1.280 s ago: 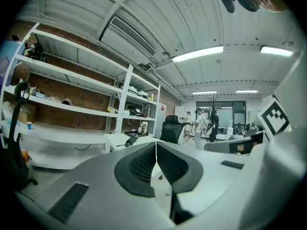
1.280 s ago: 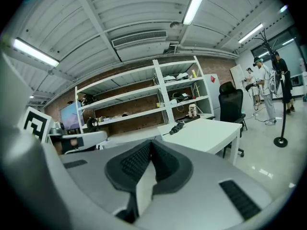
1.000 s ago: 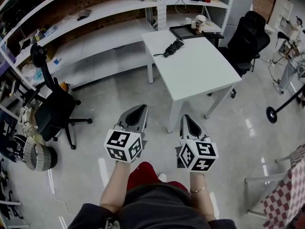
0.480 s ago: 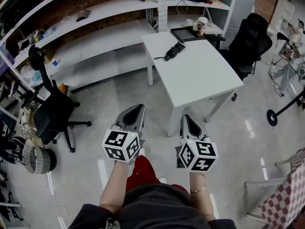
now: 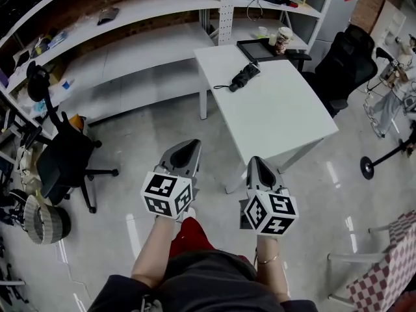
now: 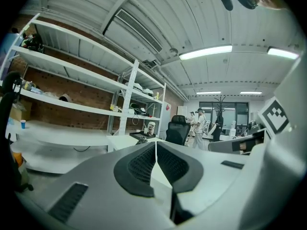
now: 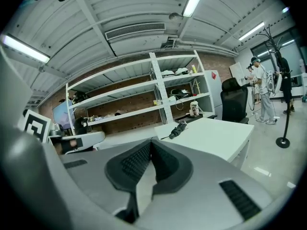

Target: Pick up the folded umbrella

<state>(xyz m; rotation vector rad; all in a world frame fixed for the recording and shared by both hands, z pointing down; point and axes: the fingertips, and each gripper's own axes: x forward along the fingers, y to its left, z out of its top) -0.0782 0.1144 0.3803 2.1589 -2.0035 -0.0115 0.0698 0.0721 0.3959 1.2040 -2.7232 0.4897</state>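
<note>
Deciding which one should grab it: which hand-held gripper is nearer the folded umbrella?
Right, narrowly. The right hand-held gripper points at the table almost in line with the folded umbrella; the left hand-held gripper is offset left, over floor.

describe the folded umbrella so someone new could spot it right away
Find the white table in front of the long wall shelves. Near its far edge lies the folded umbrella, a short black bundle trailing a thin loop, unlike the flat black tray and paper cup beyond it.
</note>
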